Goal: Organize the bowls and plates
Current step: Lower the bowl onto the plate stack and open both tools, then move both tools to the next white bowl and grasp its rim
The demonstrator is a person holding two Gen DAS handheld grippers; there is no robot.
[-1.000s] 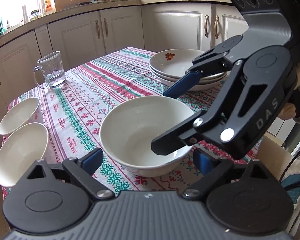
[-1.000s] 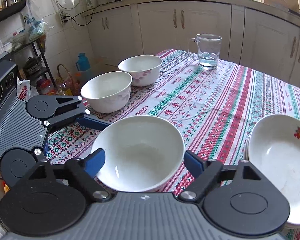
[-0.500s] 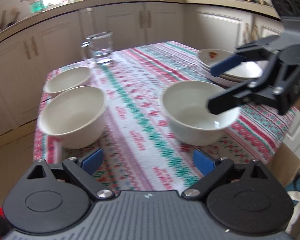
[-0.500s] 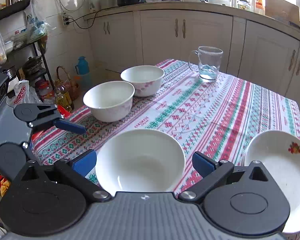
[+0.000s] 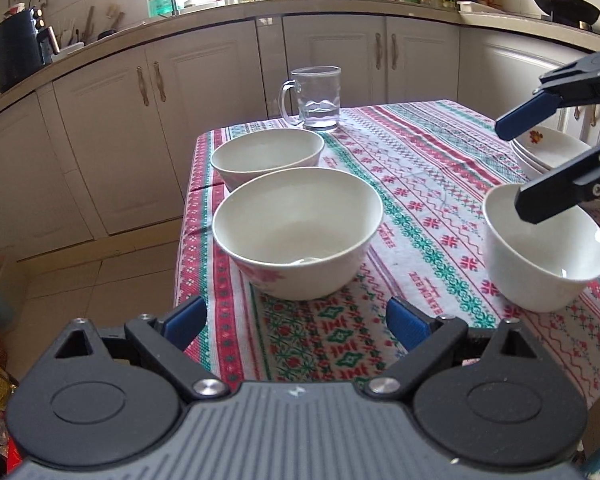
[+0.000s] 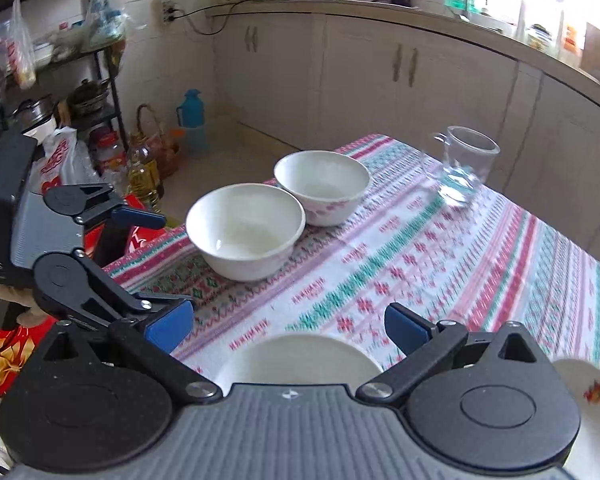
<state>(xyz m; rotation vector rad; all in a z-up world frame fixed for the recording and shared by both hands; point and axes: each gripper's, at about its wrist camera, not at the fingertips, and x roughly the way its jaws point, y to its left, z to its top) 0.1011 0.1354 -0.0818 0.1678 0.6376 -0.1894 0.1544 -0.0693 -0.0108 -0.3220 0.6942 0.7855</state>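
Black ribbed tool point(image 5: 296, 320), blue pads point(image 5: 406, 324), silver screws.

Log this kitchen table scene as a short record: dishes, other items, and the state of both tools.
surface: table under a patterned tablecloth
bowls: three white, all upright and empty; two close together at the corner, near bowl and far bowl; third bowl apart from them
plates: white stack, flower print on top
glass mug: behind the bowls, a little water inside
left tool: open, empty, facing the near bowl
right tool: open, empty, above the third bowl
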